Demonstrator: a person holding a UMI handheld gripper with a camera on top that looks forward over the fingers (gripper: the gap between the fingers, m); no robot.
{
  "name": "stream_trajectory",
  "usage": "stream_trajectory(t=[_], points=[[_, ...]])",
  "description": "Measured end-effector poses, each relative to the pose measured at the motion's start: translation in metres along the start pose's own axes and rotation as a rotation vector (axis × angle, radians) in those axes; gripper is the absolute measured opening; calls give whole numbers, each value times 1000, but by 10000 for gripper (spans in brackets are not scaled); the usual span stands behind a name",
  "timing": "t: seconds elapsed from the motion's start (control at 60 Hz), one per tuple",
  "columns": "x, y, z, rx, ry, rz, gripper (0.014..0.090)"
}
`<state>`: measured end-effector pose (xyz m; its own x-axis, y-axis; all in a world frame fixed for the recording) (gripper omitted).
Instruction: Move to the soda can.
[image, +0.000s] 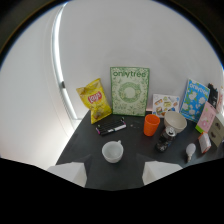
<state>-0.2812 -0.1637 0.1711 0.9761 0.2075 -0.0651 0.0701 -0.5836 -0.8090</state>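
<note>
Barely begun: tool (114, 174) high above the dark worktop (85, 145), fingers spread, pinching nothing. Soda can (165, 140) well beyond the fingers, just beside the orange cup (151, 124), whole approach left. Counted: one can, one orange cup, one white mug (112, 151), one chip bag (94, 99).

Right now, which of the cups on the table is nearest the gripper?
The white mug: it sits just ahead of the open gripper, roughly in line with the gap between its fingers. The orange cup and the white bowl stand farther back.
</note>
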Motion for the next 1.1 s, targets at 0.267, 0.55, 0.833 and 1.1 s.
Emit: stream_trajectory(t=[0.267, 0.55, 0.833, 1.1], points=[[38, 45, -7, -41, 31, -17, 848], [151, 65, 14, -47, 150, -47, 852], [218, 50, 78, -21, 180, -19, 852], [227, 45, 106, -33, 158, -12, 850]])
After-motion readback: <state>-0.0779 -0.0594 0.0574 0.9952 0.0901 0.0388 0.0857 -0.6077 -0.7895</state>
